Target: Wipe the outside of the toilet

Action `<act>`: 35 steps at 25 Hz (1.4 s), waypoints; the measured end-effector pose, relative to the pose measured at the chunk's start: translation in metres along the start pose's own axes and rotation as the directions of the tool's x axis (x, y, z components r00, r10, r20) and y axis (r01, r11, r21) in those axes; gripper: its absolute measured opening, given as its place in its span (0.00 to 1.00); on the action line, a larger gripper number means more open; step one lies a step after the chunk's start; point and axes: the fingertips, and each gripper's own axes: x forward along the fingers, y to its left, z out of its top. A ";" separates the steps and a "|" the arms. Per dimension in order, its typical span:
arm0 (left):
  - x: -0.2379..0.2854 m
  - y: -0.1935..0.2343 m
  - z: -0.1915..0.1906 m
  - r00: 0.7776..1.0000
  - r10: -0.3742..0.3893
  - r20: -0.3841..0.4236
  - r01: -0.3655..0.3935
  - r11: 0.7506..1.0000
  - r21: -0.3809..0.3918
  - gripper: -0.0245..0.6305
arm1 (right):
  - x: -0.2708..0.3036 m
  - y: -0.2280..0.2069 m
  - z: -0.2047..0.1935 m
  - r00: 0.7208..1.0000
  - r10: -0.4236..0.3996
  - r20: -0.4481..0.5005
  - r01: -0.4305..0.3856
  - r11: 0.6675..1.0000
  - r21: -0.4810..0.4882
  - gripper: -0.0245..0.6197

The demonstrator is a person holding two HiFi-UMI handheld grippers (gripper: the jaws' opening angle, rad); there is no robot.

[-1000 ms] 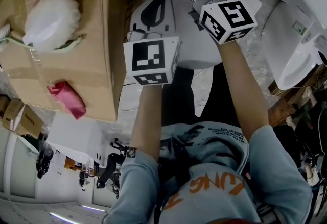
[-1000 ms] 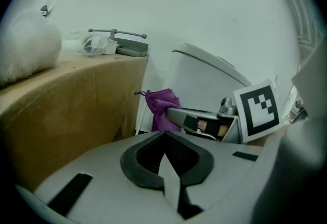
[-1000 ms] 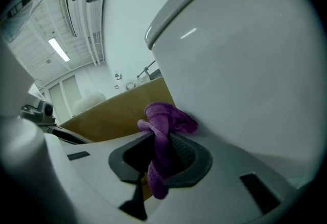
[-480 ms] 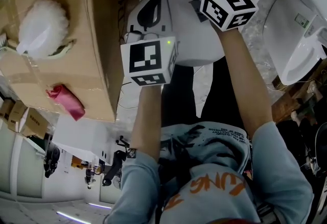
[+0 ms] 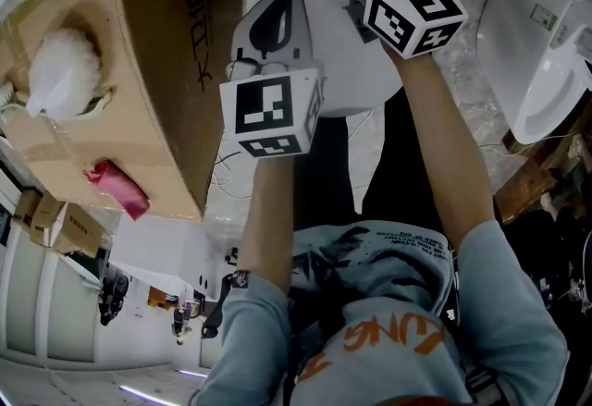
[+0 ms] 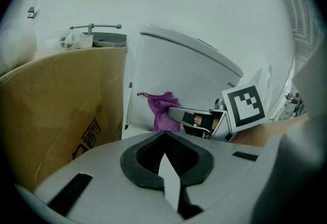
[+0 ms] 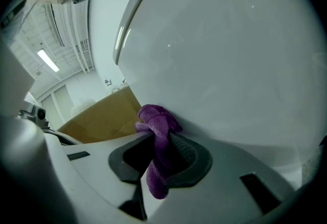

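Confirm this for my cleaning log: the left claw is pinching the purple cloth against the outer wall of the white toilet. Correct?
Not quite: the wrong claw is named. The right claw is pinching the purple cloth against the outer wall of the white toilet, as the right gripper view shows. The left claw is shut on nothing.

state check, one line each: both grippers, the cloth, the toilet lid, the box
left gripper: shut, empty, off the toilet.
right gripper: shut on purple cloth.
purple cloth: bunched, against the toilet's outer wall.
toilet: lid looks down.
cardboard box: closed.
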 end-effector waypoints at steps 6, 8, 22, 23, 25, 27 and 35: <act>0.010 -0.032 0.000 0.999 -0.038 -0.008 0.038 0.999 0.033 0.07 | -0.030 -0.024 -0.003 0.999 -0.037 0.019 0.036 0.999 0.023 0.16; 0.014 -0.044 0.001 0.999 -0.050 -0.009 0.050 0.998 0.042 0.07 | -0.040 -0.031 -0.003 0.998 -0.049 0.025 0.049 0.998 0.031 0.16; 0.035 -0.114 -0.013 0.992 -0.104 -0.068 0.110 0.989 0.094 0.07 | -0.118 -0.103 -0.013 0.985 -0.166 0.051 0.161 0.982 0.104 0.16; 0.037 -0.120 -0.015 0.991 -0.110 -0.073 0.117 0.989 0.096 0.07 | -0.124 -0.110 -0.014 0.983 -0.177 0.051 0.171 0.979 0.108 0.16; 0.043 -0.133 -0.017 0.989 -0.122 -0.082 0.130 0.987 0.097 0.07 | -0.138 -0.124 -0.017 0.977 -0.206 0.051 0.198 0.972 0.124 0.16; 0.050 -0.146 -0.018 0.987 -0.135 -0.087 0.143 0.986 0.091 0.07 | -0.153 -0.139 -0.019 0.969 -0.242 0.054 0.232 0.962 0.143 0.16; 0.065 -0.175 -0.013 0.980 -0.179 -0.085 0.186 0.979 0.088 0.07 | -0.197 -0.182 -0.023 0.932 -0.361 0.032 0.354 0.926 0.132 0.16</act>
